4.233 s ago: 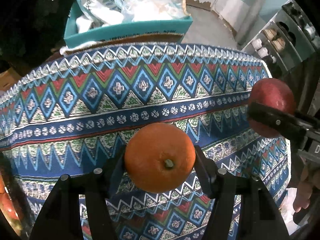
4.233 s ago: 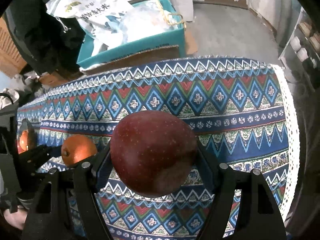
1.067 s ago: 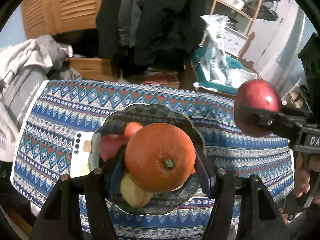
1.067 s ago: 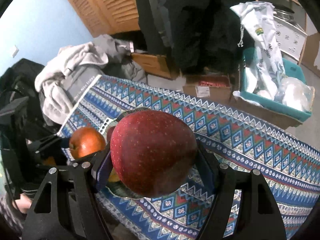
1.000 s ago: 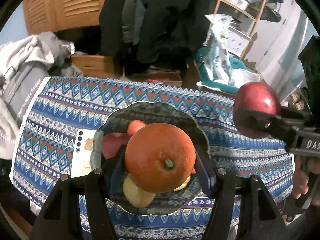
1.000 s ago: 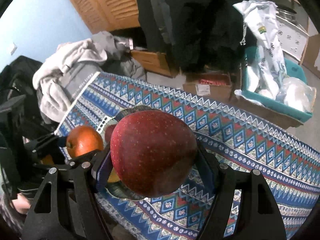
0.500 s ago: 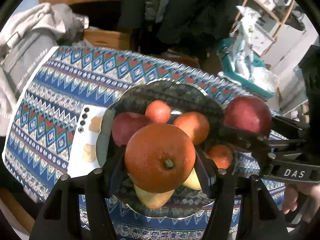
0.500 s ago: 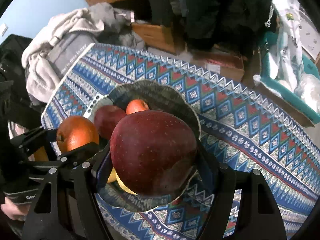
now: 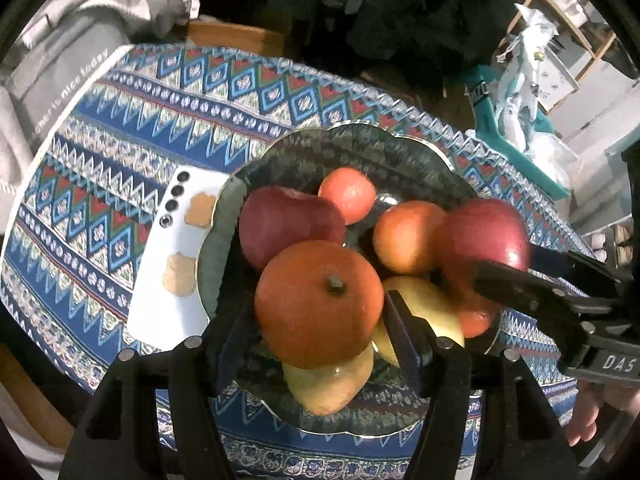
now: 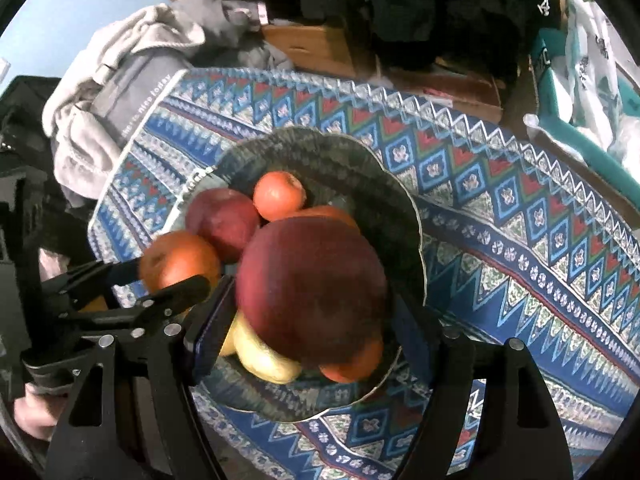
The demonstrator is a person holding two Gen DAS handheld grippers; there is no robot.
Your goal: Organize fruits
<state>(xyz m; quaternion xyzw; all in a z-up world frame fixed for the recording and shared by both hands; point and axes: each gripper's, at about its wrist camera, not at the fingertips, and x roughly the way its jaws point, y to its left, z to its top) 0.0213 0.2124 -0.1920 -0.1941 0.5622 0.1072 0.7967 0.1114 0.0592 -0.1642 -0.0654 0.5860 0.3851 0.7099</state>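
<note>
1. Right now my left gripper (image 9: 318,320) points steeply down over a dark scalloped dish (image 9: 360,148) on the patterned tablecloth (image 9: 120,120).
2. Its jaws bracket the orange (image 9: 320,300). I see a thin gap at each pad, so the claw looks released. The orange sits on a yellow pear (image 9: 328,384) in the heap.
3. My right gripper (image 10: 308,308) hangs over the same dish, and its jaws have just been opening. The big red apple (image 10: 312,288) is between them, with daylight on both sides, so that claw has let go too.
4. That apple rests on top of the pile, over a yellow fruit (image 10: 260,356) and an orange one (image 10: 352,364).
5. Already in the dish are another red apple (image 9: 284,224) and a small orange fruit (image 9: 348,194).
6. A white phone (image 9: 172,280) lies flat on the cloth, partly under the dish's left rim.
7. A hand (image 10: 36,412) grips the left tool at the edge of the right camera's view.
</note>
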